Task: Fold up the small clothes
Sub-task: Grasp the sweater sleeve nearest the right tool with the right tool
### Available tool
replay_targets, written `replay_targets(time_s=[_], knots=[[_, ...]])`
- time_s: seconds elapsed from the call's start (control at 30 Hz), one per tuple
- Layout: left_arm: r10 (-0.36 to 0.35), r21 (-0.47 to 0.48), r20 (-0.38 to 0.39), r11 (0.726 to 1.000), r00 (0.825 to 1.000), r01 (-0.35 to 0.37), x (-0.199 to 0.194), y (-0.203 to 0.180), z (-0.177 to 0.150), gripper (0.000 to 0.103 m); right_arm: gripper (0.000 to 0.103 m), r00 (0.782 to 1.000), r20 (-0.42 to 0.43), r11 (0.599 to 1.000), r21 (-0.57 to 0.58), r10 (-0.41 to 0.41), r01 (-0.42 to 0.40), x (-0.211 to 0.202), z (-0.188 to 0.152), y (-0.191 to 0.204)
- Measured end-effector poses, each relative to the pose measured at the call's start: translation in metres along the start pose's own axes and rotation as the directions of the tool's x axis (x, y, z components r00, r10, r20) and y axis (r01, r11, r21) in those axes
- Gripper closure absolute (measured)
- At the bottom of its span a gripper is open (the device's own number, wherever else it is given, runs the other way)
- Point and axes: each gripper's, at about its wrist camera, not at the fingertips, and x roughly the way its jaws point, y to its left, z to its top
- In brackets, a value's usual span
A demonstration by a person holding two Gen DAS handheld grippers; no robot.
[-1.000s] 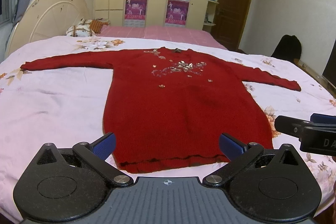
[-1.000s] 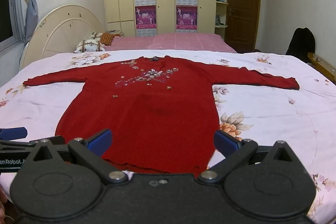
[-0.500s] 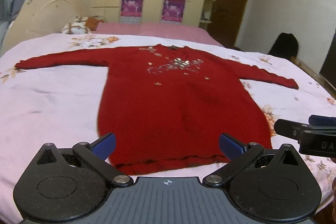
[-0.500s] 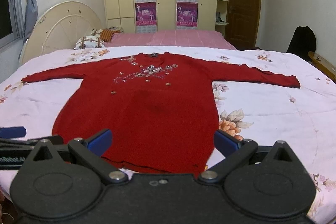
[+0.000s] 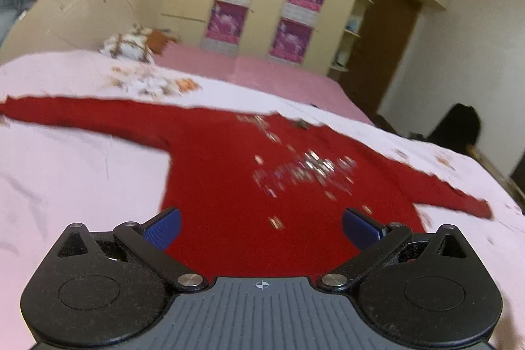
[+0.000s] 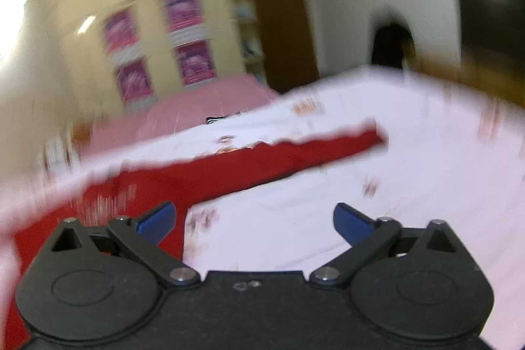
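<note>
A red sweater (image 5: 249, 186) is seen spread flat on the bed (image 5: 65, 179), front up, with both sleeves stretched out to the sides and a patch of shiny decoration (image 5: 305, 169) across the chest; the bed is covered by a pale pink floral sheet. In the left wrist view the left gripper (image 5: 261, 228) is held low over the body of the sweater, its blue-padded jaws set wide apart with nothing gripped between them, only red knit being seen through the gap. In the right wrist view, which is strongly blurred and tilted, the right gripper (image 6: 254, 223) is placed beside the sweater's edge, over bare sheet, with one sleeve (image 6: 328, 143) stretched away ahead of it; its jaws have just been closing somewhat but are open, and nothing is held between them. A patterned pillow (image 5: 126, 46) is seen at the head of the bed, by the curved cream headboard (image 5: 75, 9). Behind, a cream wardrobe (image 5: 269, 5) with four pink posters (image 5: 267, 12) stuck on its doors is shown. No containers can be made out.
</note>
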Motion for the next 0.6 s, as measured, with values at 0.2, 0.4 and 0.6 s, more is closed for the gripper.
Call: replay_targets(time_s=[0.2, 0.4, 0.6], knots=[[-0.034, -0.041, -0.022, 0.999, 0.999, 0.034, 0.06, 0.004, 0.017, 0.0, 0.037, 0.996, -0.014, 0.932, 0.351, -0.084, 0.084, 0.114, 0.057, -0.102], [-0.002, -0.061, -0.082, 0.998, 0.997, -0.003, 0.11, 0.004, 0.015, 0.0, 0.055, 0.99, -0.068, 0.838, 0.529, -0.12, 0.138, 0.202, 0.061, -0.164], [0.015, -0.084, -0.12, 0.996, 0.993, -0.026, 0.14, 0.009, 0.014, 0.0, 0.055, 0.996, -0.059, 0.815, 0.573, -0.064, 0.086, 0.228, 0.04, -0.167]])
